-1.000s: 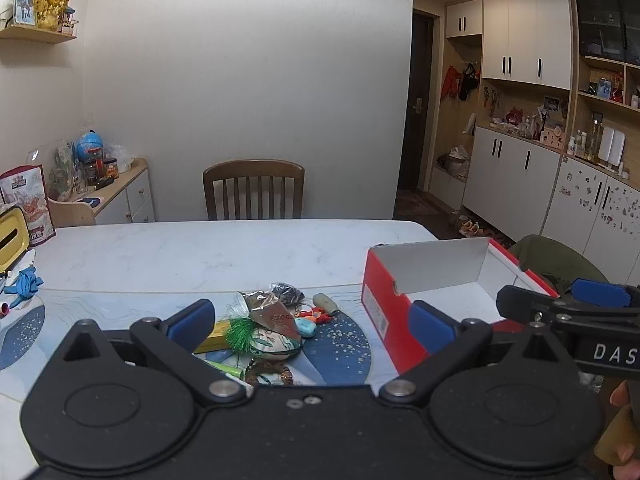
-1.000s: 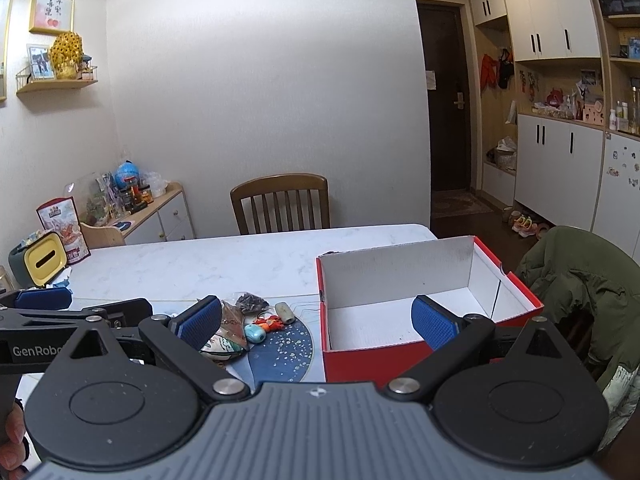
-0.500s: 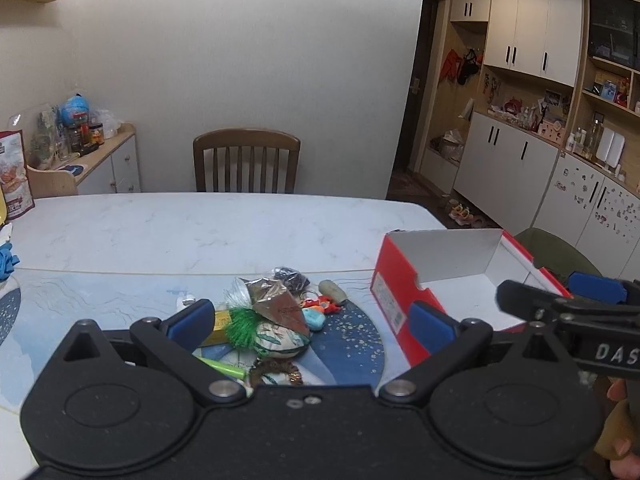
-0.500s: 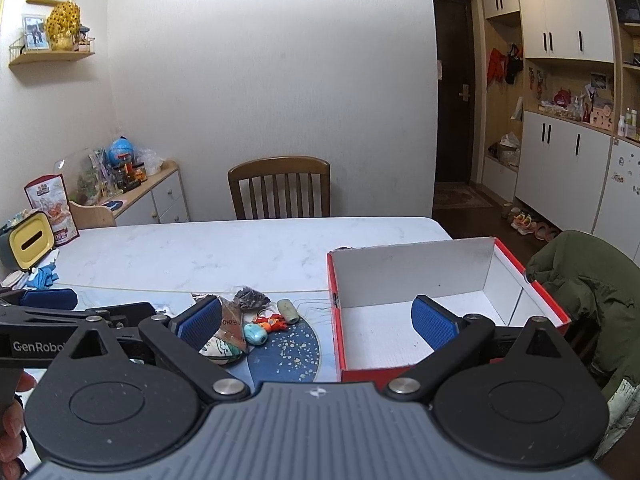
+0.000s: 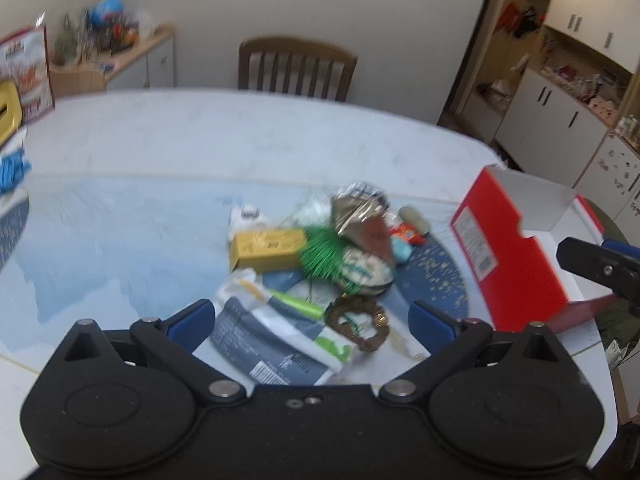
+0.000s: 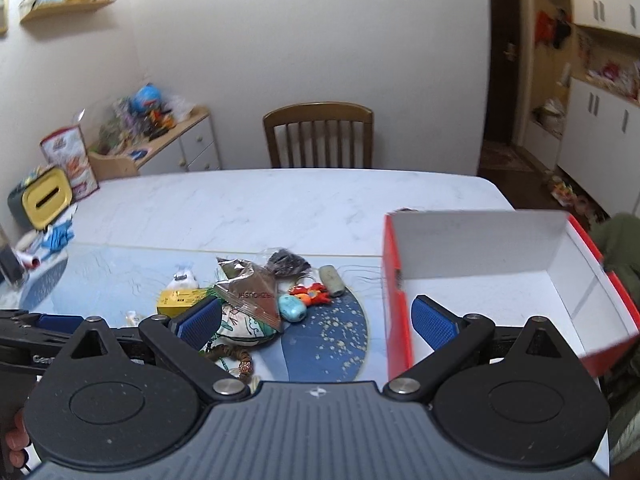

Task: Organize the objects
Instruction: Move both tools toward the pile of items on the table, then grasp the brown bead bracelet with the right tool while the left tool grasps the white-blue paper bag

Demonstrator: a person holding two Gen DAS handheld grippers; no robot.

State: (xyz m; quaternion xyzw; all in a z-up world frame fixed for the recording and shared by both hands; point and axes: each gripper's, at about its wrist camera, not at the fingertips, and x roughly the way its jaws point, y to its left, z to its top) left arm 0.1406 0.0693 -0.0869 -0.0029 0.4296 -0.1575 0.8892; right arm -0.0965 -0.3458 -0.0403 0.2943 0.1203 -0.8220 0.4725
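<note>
A pile of small objects lies on the table: a yellow box (image 5: 267, 249), a green tassel (image 5: 322, 257), a foil pouch (image 5: 362, 216), a turquoise stone (image 6: 292, 307), a red crab toy (image 6: 313, 293), a bead bracelet (image 5: 357, 322) and a grey-white packet (image 5: 276, 338). An open red shoebox (image 6: 492, 280) with a white, bare inside stands to the right. My left gripper (image 5: 310, 320) hangs open above the packet and bracelet. My right gripper (image 6: 316, 322) is open, straddling the pile's right side and the box's left wall. Neither holds anything.
A wooden chair (image 6: 318, 136) stands behind the white marble table (image 6: 280, 204). A yellow tissue box (image 6: 42, 200) and blue gloves (image 6: 58, 236) lie at the table's left. A side cabinet (image 6: 160, 144) with clutter is at back left; a green jacket (image 6: 620, 240) hangs at right.
Both grippers have tilted downward and moved closer to the table; the pile now appears larger and nearer. Both stay open and nothing was grasped.
</note>
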